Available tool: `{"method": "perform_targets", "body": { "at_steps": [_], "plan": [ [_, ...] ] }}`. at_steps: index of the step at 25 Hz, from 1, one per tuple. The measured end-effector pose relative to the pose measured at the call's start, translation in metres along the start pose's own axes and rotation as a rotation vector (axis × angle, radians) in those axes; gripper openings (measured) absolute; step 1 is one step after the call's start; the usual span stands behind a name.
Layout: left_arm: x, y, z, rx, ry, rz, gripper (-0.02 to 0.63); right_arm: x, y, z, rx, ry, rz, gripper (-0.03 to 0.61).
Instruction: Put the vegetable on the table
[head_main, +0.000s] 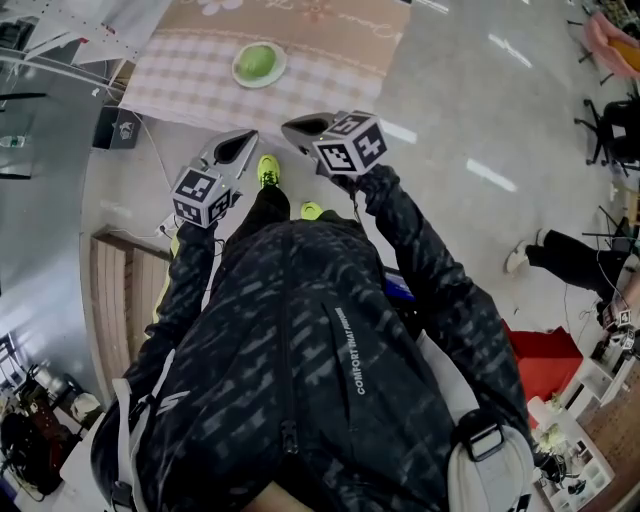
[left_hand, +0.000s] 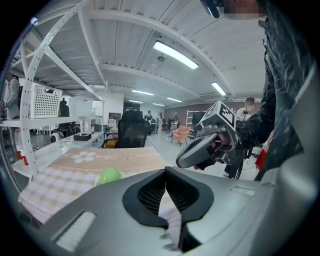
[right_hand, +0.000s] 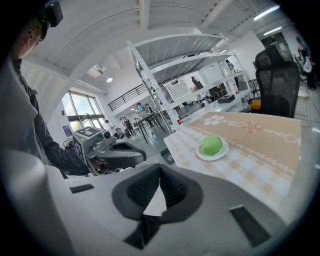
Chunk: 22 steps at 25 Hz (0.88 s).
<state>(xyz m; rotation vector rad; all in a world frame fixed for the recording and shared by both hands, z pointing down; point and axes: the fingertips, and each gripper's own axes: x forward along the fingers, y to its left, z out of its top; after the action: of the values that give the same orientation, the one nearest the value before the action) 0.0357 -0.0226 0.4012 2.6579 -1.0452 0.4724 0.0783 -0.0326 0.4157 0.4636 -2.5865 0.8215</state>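
Green vegetable (head_main: 258, 61), white plate (head_main: 238, 73), beige checked tablecloth (head_main: 180, 70)

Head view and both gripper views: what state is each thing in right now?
left gripper: shut, holding nothing.
right gripper: shut, holding nothing.
green vegetable: untouched, lying on the white plate.
white plate: flat on the checked tablecloth.
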Motion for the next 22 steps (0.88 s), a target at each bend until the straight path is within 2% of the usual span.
{"method": "perform_targets", "body": {
  "at_steps": [9, 17, 22],
  "plan": [
    [-0.024, -0.042, -0.015, -0.061, -0.025, 0.047, -0.002, -0.018, 0.027, -0.031, -0.002, -0.02, 0.014, -0.003],
    [-0.044, -0.054, -0.024, -0.086, -0.028, 0.057, -0.002, -0.013, 0.055, -0.047, -0.025, 0.012, 0.05, -0.003],
    [-0.052, -0.057, -0.022, -0.102, -0.042, 0.052, -0.002, -0.015, 0.064, -0.043, -0.045, 0.008, 0.038, -0.002]
  ]
}}
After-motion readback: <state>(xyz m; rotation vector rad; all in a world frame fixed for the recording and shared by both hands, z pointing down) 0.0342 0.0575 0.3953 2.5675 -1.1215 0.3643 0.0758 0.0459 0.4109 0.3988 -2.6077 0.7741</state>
